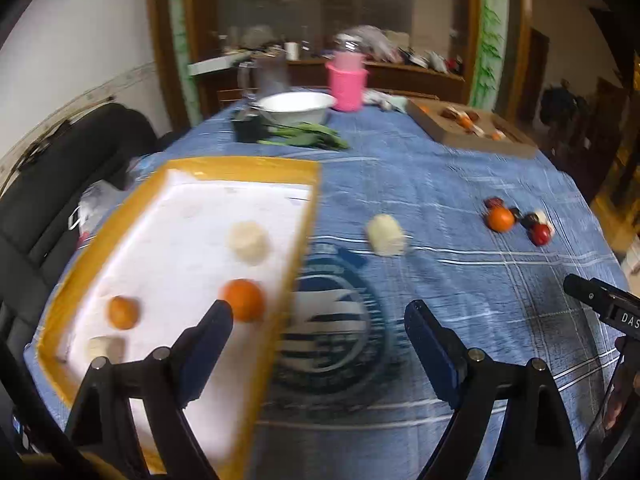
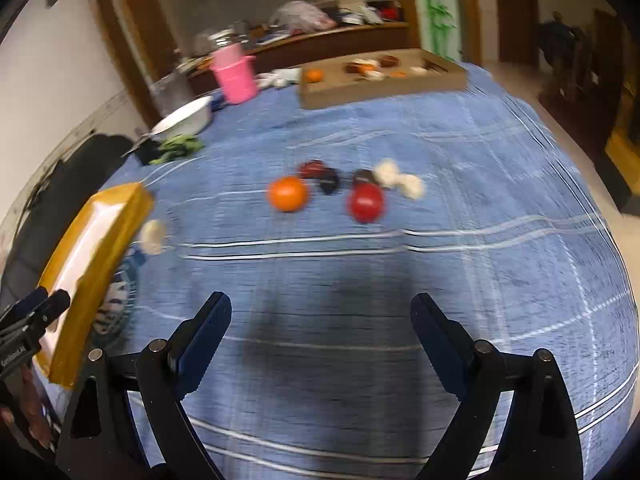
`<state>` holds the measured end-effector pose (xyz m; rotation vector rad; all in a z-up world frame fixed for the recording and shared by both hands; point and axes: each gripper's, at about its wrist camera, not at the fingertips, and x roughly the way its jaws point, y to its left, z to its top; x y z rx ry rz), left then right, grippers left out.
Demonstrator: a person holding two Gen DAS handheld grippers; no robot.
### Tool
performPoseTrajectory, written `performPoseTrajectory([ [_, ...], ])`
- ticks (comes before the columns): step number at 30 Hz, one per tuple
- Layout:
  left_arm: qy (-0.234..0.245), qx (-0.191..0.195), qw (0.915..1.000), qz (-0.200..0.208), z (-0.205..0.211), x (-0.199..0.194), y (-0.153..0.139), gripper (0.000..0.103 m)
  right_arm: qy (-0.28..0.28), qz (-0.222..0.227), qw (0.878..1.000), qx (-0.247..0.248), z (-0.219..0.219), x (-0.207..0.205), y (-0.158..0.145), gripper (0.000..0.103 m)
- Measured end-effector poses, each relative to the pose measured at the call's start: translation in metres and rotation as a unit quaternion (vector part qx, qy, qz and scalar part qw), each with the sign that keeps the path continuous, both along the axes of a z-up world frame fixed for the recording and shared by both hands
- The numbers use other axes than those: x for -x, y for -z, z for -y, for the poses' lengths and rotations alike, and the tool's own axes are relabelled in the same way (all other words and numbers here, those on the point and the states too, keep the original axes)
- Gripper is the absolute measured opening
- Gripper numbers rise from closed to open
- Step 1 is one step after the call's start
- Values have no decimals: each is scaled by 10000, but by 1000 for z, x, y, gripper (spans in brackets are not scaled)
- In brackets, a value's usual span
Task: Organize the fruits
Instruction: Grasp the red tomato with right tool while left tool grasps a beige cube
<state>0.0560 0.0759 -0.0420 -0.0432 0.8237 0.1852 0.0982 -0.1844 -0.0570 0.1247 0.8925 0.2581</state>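
Note:
A yellow-rimmed white tray (image 1: 248,168) lies at the left of the blue tablecloth; it also shows in the right wrist view (image 2: 100,232). In it lie two oranges (image 1: 245,299) (image 1: 123,312) and two pale pieces (image 1: 249,242) (image 1: 105,349). A pale fruit (image 1: 385,235) (image 2: 153,236) lies on the cloth just right of the tray. Farther right a cluster holds an orange (image 2: 288,193) (image 1: 500,219), a red fruit (image 2: 365,202), dark pieces (image 2: 329,181) and pale pieces (image 2: 400,180). My left gripper (image 1: 320,316) is open, empty, over the tray's right edge. My right gripper (image 2: 322,314) is open, empty, short of the cluster.
A cardboard tray (image 2: 384,88) with more fruit stands at the far right. A pink cup (image 1: 346,82), a white bowl (image 1: 296,107), a glass jug (image 1: 269,74) and green leaves (image 1: 308,136) are at the far side. A black chair (image 1: 52,200) stands left.

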Motion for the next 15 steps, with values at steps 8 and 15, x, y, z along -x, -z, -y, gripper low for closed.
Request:
performPoseTrajectory([
  [8, 111, -237, 9996, -113, 39, -47, 14, 89, 209, -140, 9997, -63, 18, -41, 15, 80],
  [15, -147, -121, 9994, -296, 35, -84, 32, 89, 234, -237, 9994, 77, 6, -85, 23, 58],
])
